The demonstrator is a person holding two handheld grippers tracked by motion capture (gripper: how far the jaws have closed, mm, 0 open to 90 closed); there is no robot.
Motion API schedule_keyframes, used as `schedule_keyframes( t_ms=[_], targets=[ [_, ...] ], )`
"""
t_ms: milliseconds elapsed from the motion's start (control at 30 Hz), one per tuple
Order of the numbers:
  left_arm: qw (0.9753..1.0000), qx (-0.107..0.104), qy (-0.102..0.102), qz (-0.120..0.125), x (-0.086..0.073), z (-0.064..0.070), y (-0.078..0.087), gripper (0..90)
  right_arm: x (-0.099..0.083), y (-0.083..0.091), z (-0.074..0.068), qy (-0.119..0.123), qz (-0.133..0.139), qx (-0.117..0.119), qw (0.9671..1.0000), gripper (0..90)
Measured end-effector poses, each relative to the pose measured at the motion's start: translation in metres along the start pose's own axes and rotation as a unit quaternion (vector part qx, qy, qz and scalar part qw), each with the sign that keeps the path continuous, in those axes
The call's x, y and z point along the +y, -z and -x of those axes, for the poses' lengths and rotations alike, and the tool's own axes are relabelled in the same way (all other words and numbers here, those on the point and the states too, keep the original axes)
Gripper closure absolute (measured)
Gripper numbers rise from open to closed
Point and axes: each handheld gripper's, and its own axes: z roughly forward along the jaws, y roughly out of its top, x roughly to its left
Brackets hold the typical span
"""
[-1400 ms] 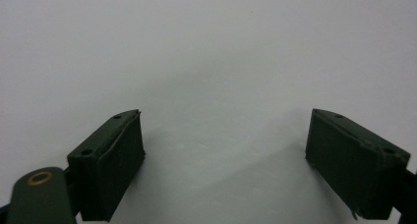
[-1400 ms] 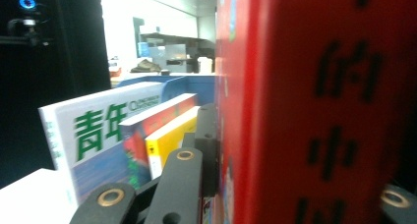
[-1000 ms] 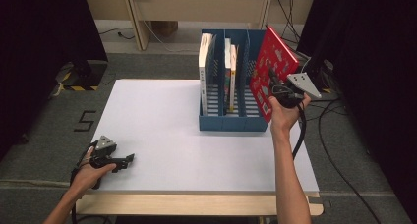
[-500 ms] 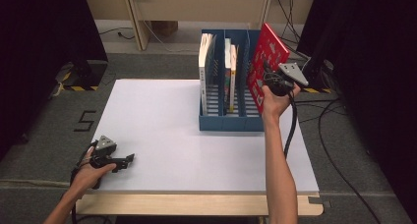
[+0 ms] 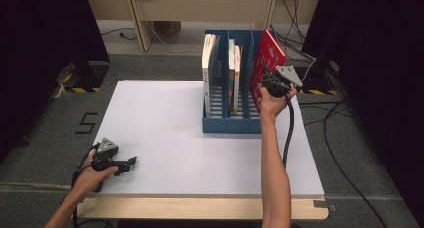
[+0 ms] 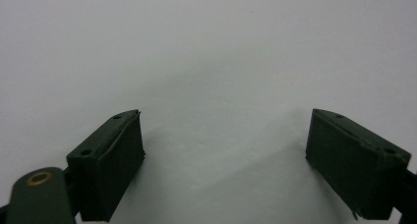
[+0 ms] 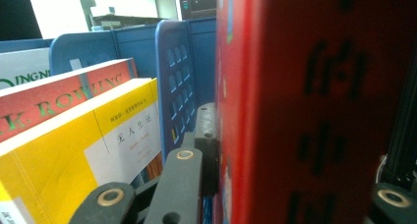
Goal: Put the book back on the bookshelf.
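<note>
Over the blue rack [image 5: 231, 125], red book [image 5: 267, 63] now lower, upright

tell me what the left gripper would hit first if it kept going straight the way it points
Probably nothing soon: the left gripper points right along the bare white table, jaws open. The blue file rack stands farther back, seemingly off that line.

In the right gripper view the red book [image 7: 314, 106] is so close that its black lettering blurs, and it hides the right jaw. The yellow book [image 7: 74, 155] is cut off at the picture's left and bottom edges.
</note>
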Motion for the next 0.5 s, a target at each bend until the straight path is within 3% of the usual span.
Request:
schedule_keyframes(
  t_ms=[500],
  targets=[
    [1.0,0.0,-0.001,-0.001,0.0,0.0,0.0,13.0,-0.016,-0.019,-0.002,0.008,-0.015,-0.018,0.9997,79.0]
  ],
)
